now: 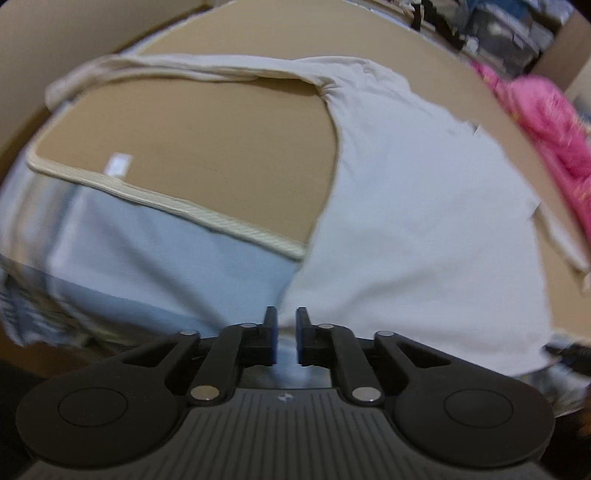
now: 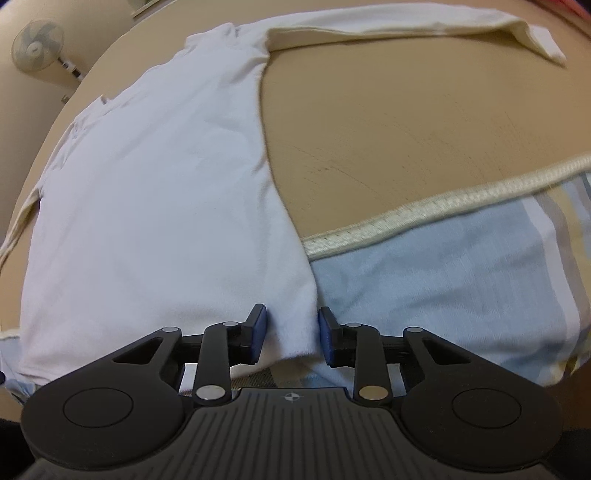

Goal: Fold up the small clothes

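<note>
A white long-sleeved shirt (image 1: 424, 221) lies on the tan table (image 1: 203, 147), its sleeve (image 1: 184, 70) stretched along the far side. A light blue part with a cream ribbed hem (image 1: 166, 199) lies beside it. My left gripper (image 1: 286, 332) hovers at the shirt's near edge, jaws narrowly apart, with cloth showing in the gap. In the right wrist view the same shirt (image 2: 166, 184) and blue part (image 2: 443, 277) show. My right gripper (image 2: 291, 332) is open with a corner of the white cloth between its pads, not pinched.
A pink garment (image 1: 546, 122) lies at the table's right edge. Dark clutter and boxes (image 1: 498, 33) stand behind it. A standing fan (image 2: 37, 46) is off the table's far left in the right wrist view.
</note>
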Available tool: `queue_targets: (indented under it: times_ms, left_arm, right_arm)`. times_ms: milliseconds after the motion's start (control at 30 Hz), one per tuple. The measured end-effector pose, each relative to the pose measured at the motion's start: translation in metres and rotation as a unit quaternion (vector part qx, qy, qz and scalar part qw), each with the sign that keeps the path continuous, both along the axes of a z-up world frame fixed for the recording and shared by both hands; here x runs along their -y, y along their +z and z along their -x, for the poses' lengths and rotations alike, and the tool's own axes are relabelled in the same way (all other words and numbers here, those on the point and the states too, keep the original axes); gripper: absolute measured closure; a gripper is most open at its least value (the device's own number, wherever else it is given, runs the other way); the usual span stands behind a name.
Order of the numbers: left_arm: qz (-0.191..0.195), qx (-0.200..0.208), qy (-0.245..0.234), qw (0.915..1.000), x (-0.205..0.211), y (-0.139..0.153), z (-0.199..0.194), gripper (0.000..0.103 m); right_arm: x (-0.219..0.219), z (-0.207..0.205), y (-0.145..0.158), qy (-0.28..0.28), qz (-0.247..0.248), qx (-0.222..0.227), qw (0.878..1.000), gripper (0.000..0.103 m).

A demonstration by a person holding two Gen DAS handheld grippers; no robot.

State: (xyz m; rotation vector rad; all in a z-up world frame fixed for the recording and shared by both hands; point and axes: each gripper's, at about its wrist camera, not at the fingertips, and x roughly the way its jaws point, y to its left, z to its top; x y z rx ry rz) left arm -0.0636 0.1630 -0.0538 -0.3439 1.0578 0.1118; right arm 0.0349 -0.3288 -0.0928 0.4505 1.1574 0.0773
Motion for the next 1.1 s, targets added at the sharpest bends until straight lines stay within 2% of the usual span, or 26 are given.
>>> queue_targets:
  times_ms: [33, 100, 167, 200, 267, 300, 400, 533, 600, 667, 733, 767, 800, 833, 900, 933, 1000, 1033, 1067, 1100]
  left_arm:
    - [0.008, -0.002, 0.001, 1.0000, 0.004, -0.001, -0.003, 0.075]
    - [0.012, -0.018, 0.007, 0.9997, 0.006, -0.010, -0.015, 0.062]
    - [0.009, -0.040, 0.013, 0.9991, 0.007, -0.023, -0.028, 0.062]
    - [0.008, -0.051, 0.014, 0.9985, 0.009, -0.029, -0.032, 0.064]
    - [-0.002, -0.068, 0.009, 0.9977, 0.013, -0.036, -0.035, 0.093]
    - [-0.012, -0.066, -0.001, 0.9977, 0.017, -0.035, -0.034, 0.096]
    - [-0.036, -0.033, -0.009, 0.9988, 0.022, -0.015, -0.019, 0.098]
    - [-0.019, 0.025, -0.007, 0.9995, 0.018, 0.019, 0.015, 0.098]
    - [-0.017, 0.027, -0.007, 0.9995, 0.019, 0.023, 0.025, 0.098]
    - [-0.019, -0.004, -0.008, 0.9998, 0.021, 0.013, 0.021, 0.097]
    - [-0.059, -0.051, -0.007, 0.9969, 0.029, -0.002, 0.009, 0.095]
    - [-0.077, -0.053, -0.009, 0.9955, 0.033, -0.004, 0.005, 0.094]
    - [-0.088, -0.036, -0.014, 0.9953, 0.037, 0.001, 0.003, 0.094]
    - [-0.095, -0.007, -0.026, 0.9951, 0.044, 0.009, 0.003, 0.094]
    - [-0.095, 0.038, -0.049, 0.9935, 0.056, 0.021, 0.005, 0.093]
    - [-0.086, 0.043, -0.060, 0.9936, 0.061, 0.020, 0.002, 0.089]
    - [-0.065, 0.008, -0.076, 0.9950, 0.066, 0.004, -0.009, 0.081]
    - [-0.065, -0.033, -0.080, 0.9941, 0.070, -0.010, -0.018, 0.078]
    - [-0.078, -0.080, -0.082, 0.9903, 0.073, -0.026, -0.026, 0.078]
    - [-0.091, -0.089, -0.084, 0.9884, 0.076, -0.031, -0.029, 0.078]
  right_arm:
    - [0.001, 0.000, 0.000, -0.003, -0.004, -0.001, 1.000, 0.071]
    - [0.001, 0.000, -0.001, -0.006, -0.006, -0.003, 1.000, 0.072]
    - [-0.001, 0.000, -0.002, -0.003, -0.007, 0.000, 1.000, 0.081]
    - [-0.002, 0.001, -0.002, -0.001, -0.009, 0.003, 1.000, 0.084]
    - [-0.003, 0.003, -0.001, -0.001, -0.008, 0.009, 1.000, 0.089]
    - [-0.002, 0.005, 0.001, -0.004, -0.010, 0.013, 1.000, 0.090]
    - [0.008, 0.014, 0.012, -0.028, -0.027, 0.032, 0.999, 0.091]
    - [0.030, 0.040, 0.049, -0.064, -0.043, 0.098, 0.992, 0.093]
    - [0.038, 0.055, 0.063, -0.077, -0.047, 0.115, 0.989, 0.093]
    - [0.034, 0.062, 0.066, -0.070, -0.013, 0.115, 0.991, 0.093]
    - [0.030, 0.058, 0.054, -0.067, 0.006, 0.086, 0.994, 0.092]
    - [0.027, 0.051, 0.044, -0.069, 0.028, 0.058, 0.996, 0.092]
    - [0.025, 0.046, 0.038, -0.079, 0.063, 0.040, 0.994, 0.092]
    - [0.022, 0.045, 0.038, -0.090, 0.094, 0.047, 0.990, 0.089]
    - [0.011, 0.046, 0.049, -0.079, 0.113, 0.100, 0.985, 0.089]
    - [0.004, 0.046, 0.055, -0.057, 0.107, 0.130, 0.984, 0.089]
    - [-0.006, 0.041, 0.053, -0.014, 0.068, 0.140, 0.988, 0.083]
    - [-0.010, 0.035, 0.044, 0.001, 0.047, 0.114, 0.992, 0.077]
    - [-0.012, 0.030, 0.030, 0.005, 0.043, 0.075, 0.996, 0.074]
    - [-0.014, 0.024, 0.014, 0.005, 0.053, 0.028, 0.998, 0.074]
